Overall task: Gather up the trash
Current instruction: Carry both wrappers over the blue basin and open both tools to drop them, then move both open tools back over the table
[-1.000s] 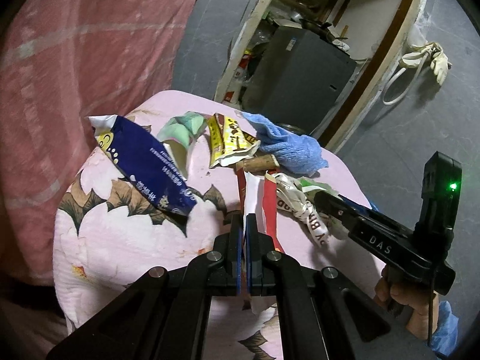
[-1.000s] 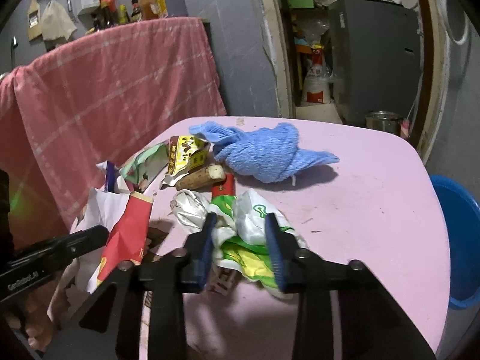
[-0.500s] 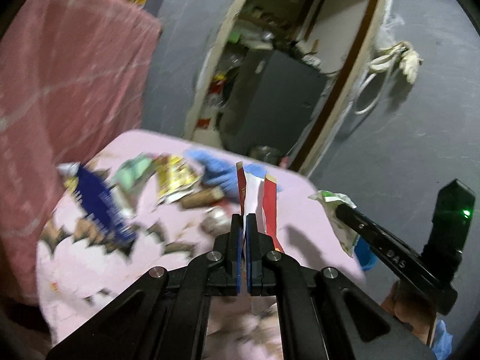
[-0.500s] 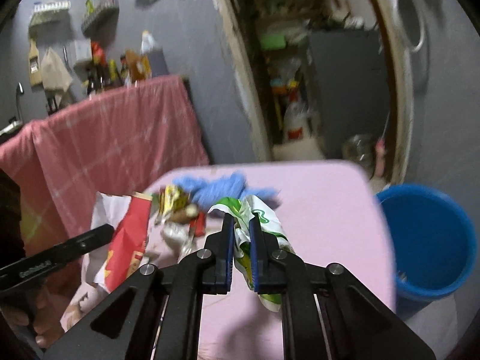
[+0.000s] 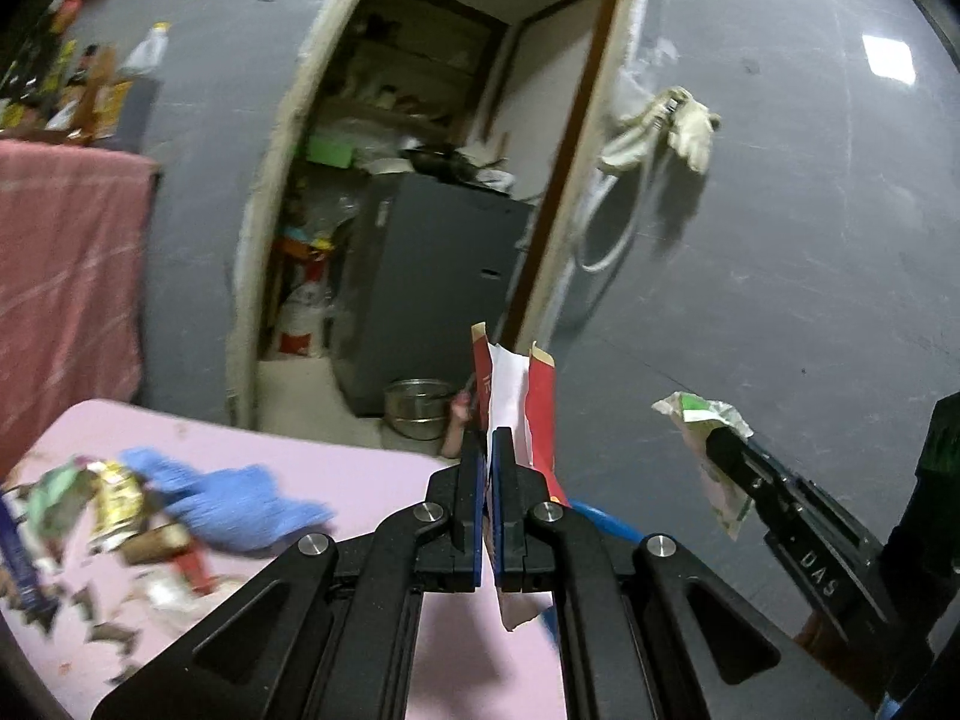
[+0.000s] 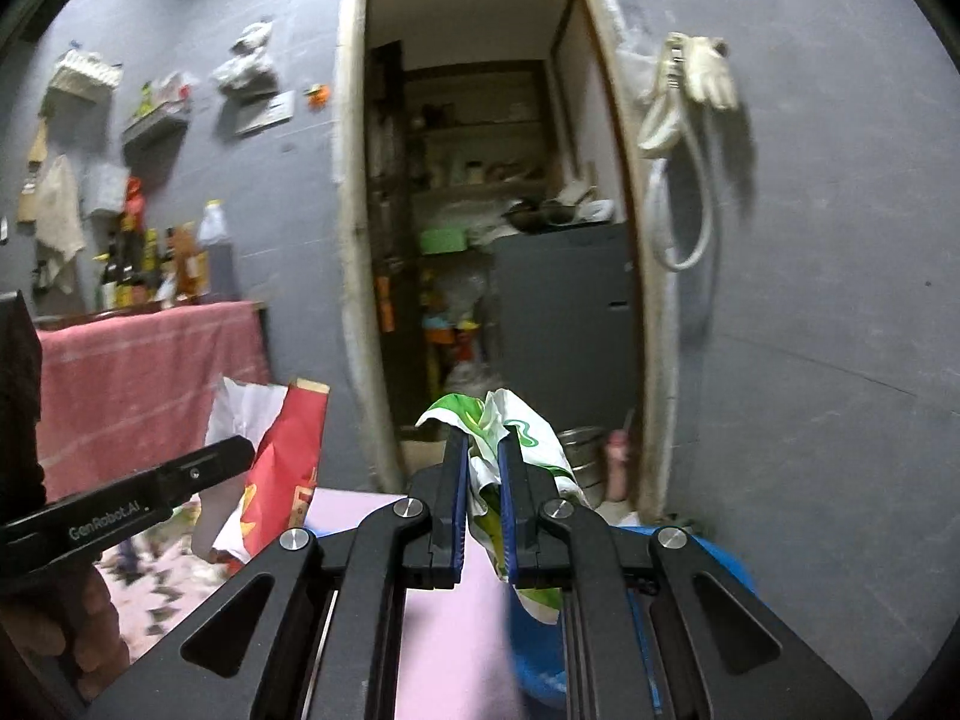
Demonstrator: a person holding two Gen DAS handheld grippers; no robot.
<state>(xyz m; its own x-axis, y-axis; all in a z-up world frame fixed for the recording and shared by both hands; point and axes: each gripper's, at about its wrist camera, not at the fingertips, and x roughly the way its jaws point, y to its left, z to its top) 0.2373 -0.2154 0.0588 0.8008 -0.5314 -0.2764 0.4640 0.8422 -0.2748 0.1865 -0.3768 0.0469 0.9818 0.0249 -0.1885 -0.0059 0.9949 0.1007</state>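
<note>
Your left tongs point(image 5: 486, 450) are clenched on a red wrapper point(image 5: 540, 414): a flattened red and white packet with a tan strip along its torn top edge and a white inner face showing between two red panels. It stands nearly upright, long axis vertical, the open top pointing up toward the doorway point(image 5: 432, 180) and a ragged white end hanging below the pads. In the right wrist view the same wrapper point(image 6: 282, 468) shows its broad red side with yellow print, held in the air above the near edge of the desk point(image 6: 348, 504).

Your right tongs point(image 6: 483, 450) are clenched on a green wrapper point(image 6: 522, 426), a crumpled white film with green curved print. It bunches out above the fingertips and trails down between them, so its long axis is also roughly vertical, leaning a little to the right. From the left wrist view that wrapper point(image 5: 702, 420) sticks out past the tip of the right tongs, in the air to the right of the desk point(image 5: 372, 480).

Below the right tongs lies a blue bin point(image 6: 534, 648), partly hidden by them.

On the pink desk, at the left, a blue cloth point(image 5: 234, 504) lies beside more litter point(image 5: 114, 504), blurred.
</note>
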